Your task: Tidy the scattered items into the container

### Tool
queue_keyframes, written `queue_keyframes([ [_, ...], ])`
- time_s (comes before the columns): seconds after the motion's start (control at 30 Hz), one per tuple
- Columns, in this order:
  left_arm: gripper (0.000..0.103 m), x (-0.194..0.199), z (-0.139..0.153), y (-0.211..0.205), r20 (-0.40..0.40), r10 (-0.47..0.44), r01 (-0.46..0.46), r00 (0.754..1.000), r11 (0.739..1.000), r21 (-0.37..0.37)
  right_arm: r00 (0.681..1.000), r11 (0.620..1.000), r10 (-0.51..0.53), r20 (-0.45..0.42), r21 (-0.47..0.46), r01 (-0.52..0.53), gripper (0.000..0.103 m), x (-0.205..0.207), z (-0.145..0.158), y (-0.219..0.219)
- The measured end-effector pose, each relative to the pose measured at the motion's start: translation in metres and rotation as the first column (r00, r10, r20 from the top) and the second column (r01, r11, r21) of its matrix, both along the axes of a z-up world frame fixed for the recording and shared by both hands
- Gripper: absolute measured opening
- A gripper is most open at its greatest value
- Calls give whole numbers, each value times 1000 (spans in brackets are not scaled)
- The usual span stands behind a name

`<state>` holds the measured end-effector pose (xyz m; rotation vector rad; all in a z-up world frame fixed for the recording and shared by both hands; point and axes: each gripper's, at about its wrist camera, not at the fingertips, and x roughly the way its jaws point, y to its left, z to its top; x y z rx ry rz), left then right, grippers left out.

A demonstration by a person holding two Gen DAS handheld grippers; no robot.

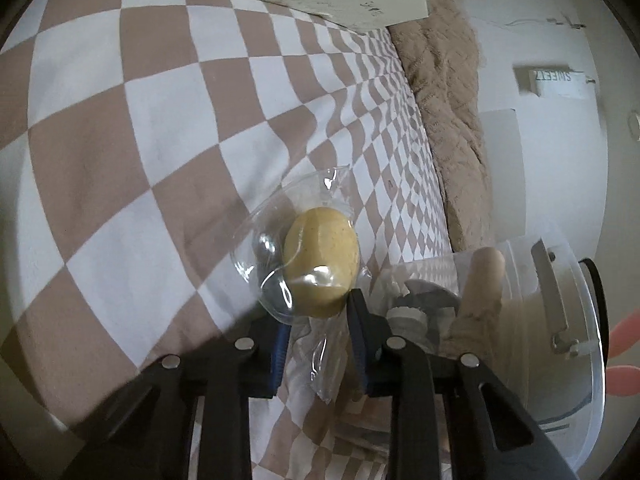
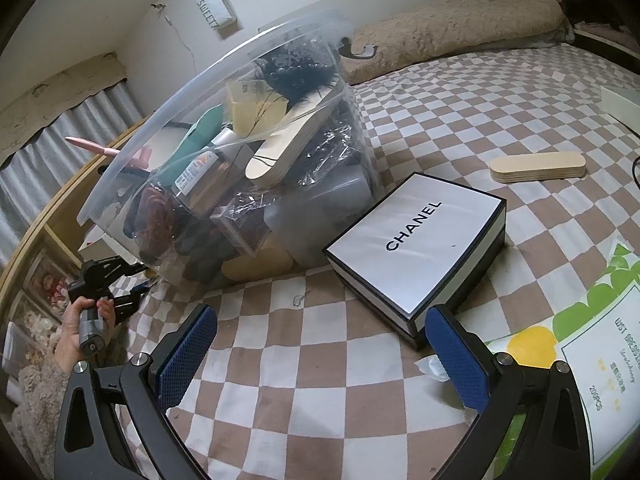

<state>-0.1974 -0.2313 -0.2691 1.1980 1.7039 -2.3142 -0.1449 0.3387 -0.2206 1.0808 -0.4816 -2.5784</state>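
Left gripper [image 1: 318, 320] clamped on a bagged yellow puff, right gripper [image 2: 322, 354] idle w/ jaws wide.

Left: jaws narrow, pinching the clear plastic wrapper [image 1: 316, 344] just below the yellow sponge puff [image 1: 320, 260]; puff sits past the fingertips, above the checkered bedspread [image 1: 120, 140]. Gripper pitched downward; in the right wrist view a hand [image 2: 82, 322] grips its handle at the frame's left, beside the container. Right: blue pads [image 2: 188, 356] far apart, nothing between them, pointing down at the bed, low over the checks. Clear plastic container [image 2: 224, 152] already crammed w/ items, tilted on the bed; Chanel box [image 2: 416, 240] lies touching or just beside it; wooden board [image 2: 538, 166] well apart, further back.
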Motion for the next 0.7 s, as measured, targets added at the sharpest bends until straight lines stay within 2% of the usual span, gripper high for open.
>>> queue_keyframes([
  [0.2,27,8,6,6,-18,-8,8,1000,1000,17,997,997,-74,-6,-28,74,103,-2,1,19],
  [0.37,27,17,20,11,-47,-16,16,999,1000,2,991,989,-134,-3,-60,134,103,-4,2,36],
  [0.53,27,35,40,14,-78,-27,24,997,999,-45,988,988,-152,7,-29,152,103,-10,0,39],
  [0.7,27,59,64,20,-145,-24,15,989,998,-69,993,992,-119,13,40,118,103,-24,-3,22],
])
